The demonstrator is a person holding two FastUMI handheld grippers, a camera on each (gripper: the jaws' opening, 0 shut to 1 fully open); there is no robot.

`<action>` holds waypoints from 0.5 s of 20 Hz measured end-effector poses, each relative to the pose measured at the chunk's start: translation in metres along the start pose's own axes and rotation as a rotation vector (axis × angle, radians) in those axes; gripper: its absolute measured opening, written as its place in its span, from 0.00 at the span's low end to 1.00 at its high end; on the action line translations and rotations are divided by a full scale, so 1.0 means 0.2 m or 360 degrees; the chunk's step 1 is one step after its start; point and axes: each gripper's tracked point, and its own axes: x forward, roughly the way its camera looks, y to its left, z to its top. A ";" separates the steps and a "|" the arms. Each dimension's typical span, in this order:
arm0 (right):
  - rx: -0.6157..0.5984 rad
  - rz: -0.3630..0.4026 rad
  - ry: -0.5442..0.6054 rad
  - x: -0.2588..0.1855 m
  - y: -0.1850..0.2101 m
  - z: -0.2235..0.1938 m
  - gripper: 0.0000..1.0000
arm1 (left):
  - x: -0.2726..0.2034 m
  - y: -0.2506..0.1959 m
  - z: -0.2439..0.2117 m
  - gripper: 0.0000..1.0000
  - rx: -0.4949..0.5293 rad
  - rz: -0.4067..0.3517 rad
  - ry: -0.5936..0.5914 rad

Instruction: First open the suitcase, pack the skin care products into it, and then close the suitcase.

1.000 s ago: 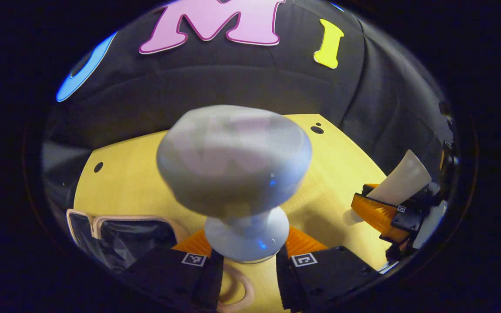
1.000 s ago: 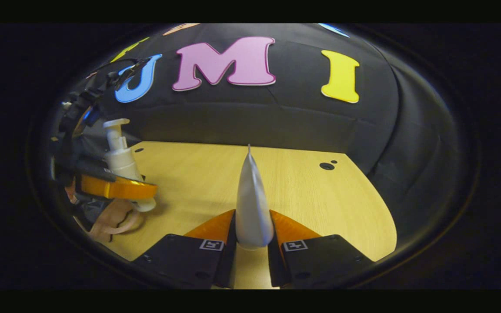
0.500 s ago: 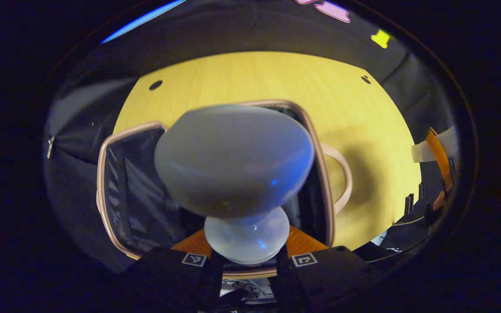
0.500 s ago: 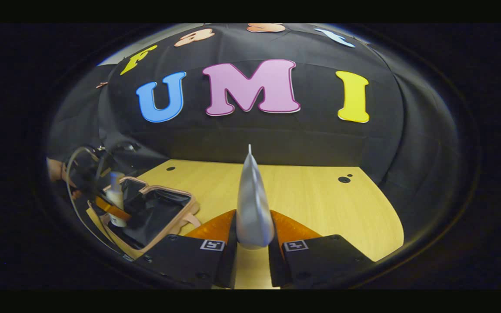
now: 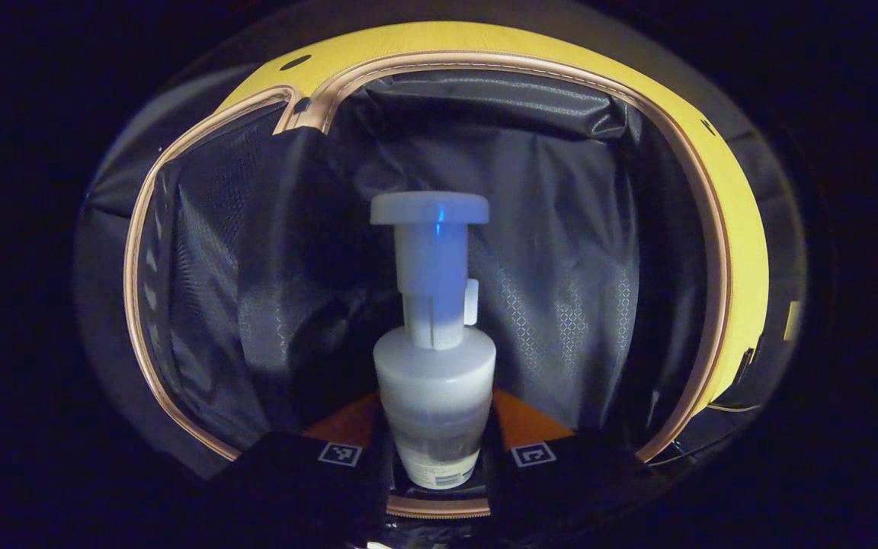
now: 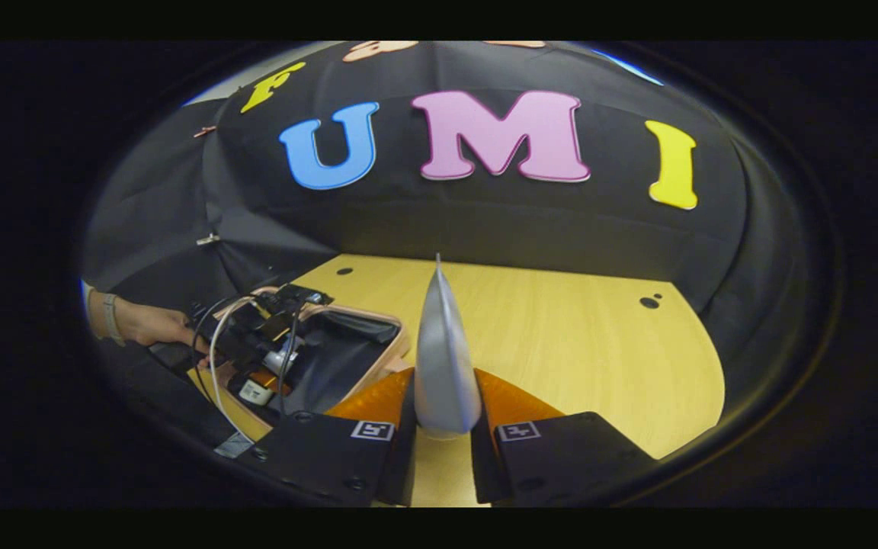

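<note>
- Two grippers are at work, and we see each one holding a skin care item.
- In the left gripper view, our left gripper (image 5: 436,450) is closed on a white pump bottle (image 5: 433,358); both fingers press the lower body of the bottle from either side, and the pump head points away from us.
- Behind the bottle we see the dark lined inside of the open suitcase (image 5: 561,252), with its pale pink zipper rim curving all round; the bottle is held within that opening, over the lining. Whether it touches the lining we cannot tell.
- A strip of the yellow wooden table (image 5: 736,229) shows beyond the rim at the upper right.
- In the right gripper view, our right gripper (image 6: 439,427) is closed on a silver-grey tube (image 6: 443,358), which stands upright between the fingers with its thin crimped end up.
- That tube is held above the table (image 6: 576,351), just beside the suitcase (image 6: 355,351), which lies at the lower left.
- Farther off in that view, a hand (image 6: 151,325) holds the left gripper (image 6: 264,374) down inside the suitcase, with the white bottle (image 6: 281,361) in it.
</note>
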 end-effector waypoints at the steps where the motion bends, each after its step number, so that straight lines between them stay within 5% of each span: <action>1: 0.0027 0.0040 0.0038 0.01 0.07 -0.03 0.34 | 0.00 -0.01 0.00 0.57 0.0013 -0.0025 -0.0030; 5: 0.0154 0.0252 0.0245 0.10 0.37 -0.17 0.34 | -0.07 -0.05 0.02 0.63 0.0034 -0.0149 -0.0310; 8: 0.0353 0.0474 0.0514 0.21 0.63 -0.28 0.34 | -0.27 0.00 0.02 0.78 0.0010 -0.0244 -0.0603; 10: 0.0489 0.0477 0.0692 0.30 0.75 -0.35 0.34 | -0.42 0.13 0.00 0.85 -0.0043 -0.0273 -0.0774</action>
